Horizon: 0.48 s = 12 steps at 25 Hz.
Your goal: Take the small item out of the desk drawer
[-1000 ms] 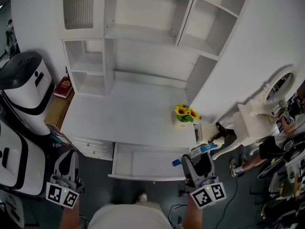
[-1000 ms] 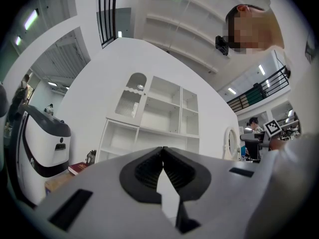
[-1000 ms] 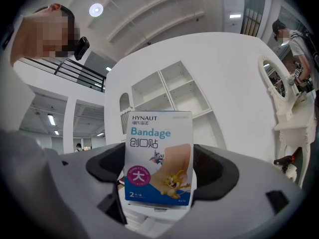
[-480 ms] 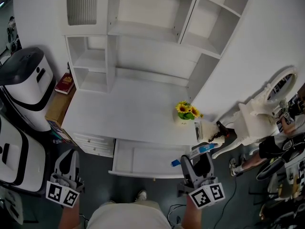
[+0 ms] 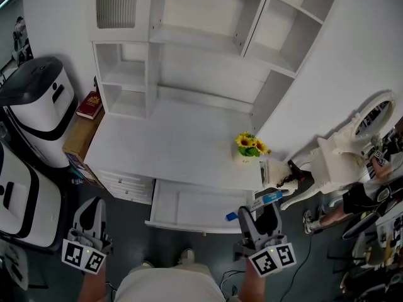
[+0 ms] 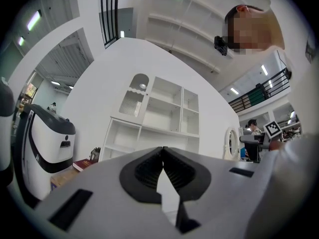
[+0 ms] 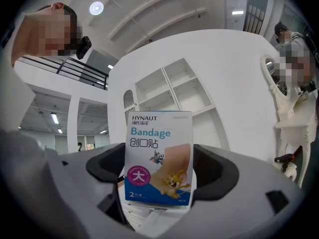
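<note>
Left gripper [image 6: 162, 156]: my jaws are together with nothing between them, low left of the desk [image 5: 170, 150]. Drawer [image 5: 189, 209] is open. Right gripper [image 5: 259, 211]: my jaws are clamped on the bandage box [image 7: 158, 156], by the drawer's right end.

so: one table [image 5: 165, 148], one drawer [image 5: 189, 211] under it, one sunflower pot [image 5: 250, 147] on it, one red book [image 5: 90, 104] beside it, one bandage box [image 7: 158, 158], two claws: left claw [image 5: 91, 204], right claw [image 5: 259, 210]

The head view looks steeply down from above the person onto the white flat-topped desk [image 5: 170, 150] at frame centre. Both gripper views sit close behind their own jaws, tilted upward toward the ceiling, and share the white open shelf unit [image 6: 164, 113] mid-frame
</note>
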Tool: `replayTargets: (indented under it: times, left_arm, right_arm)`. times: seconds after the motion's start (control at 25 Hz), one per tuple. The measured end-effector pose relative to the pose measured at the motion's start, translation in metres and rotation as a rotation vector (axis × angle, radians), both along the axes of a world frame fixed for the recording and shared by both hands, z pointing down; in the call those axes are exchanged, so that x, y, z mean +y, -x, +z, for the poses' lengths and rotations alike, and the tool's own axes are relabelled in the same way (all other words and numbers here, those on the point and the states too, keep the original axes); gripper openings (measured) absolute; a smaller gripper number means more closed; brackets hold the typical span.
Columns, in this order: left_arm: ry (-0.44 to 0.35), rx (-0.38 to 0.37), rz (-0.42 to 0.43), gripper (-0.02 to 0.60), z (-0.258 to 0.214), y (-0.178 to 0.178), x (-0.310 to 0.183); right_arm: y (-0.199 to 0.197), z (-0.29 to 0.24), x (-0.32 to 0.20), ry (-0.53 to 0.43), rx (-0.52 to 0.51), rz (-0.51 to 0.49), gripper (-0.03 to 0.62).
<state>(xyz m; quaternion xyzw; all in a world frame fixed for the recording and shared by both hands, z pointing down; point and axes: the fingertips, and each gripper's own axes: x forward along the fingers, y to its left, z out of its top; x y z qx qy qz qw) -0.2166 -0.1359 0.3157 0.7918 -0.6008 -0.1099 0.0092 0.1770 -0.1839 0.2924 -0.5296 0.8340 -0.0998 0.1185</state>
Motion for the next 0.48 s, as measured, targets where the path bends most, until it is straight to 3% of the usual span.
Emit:
replayTargets:
  times: [0.48]
  left_arm:
    - [0.000,0.016,-0.038,0.017,0.006,0.005,0.016]
  right_arm:
    - [0.013,-0.001,0.001,-0.005,0.016,-0.043,0.430]
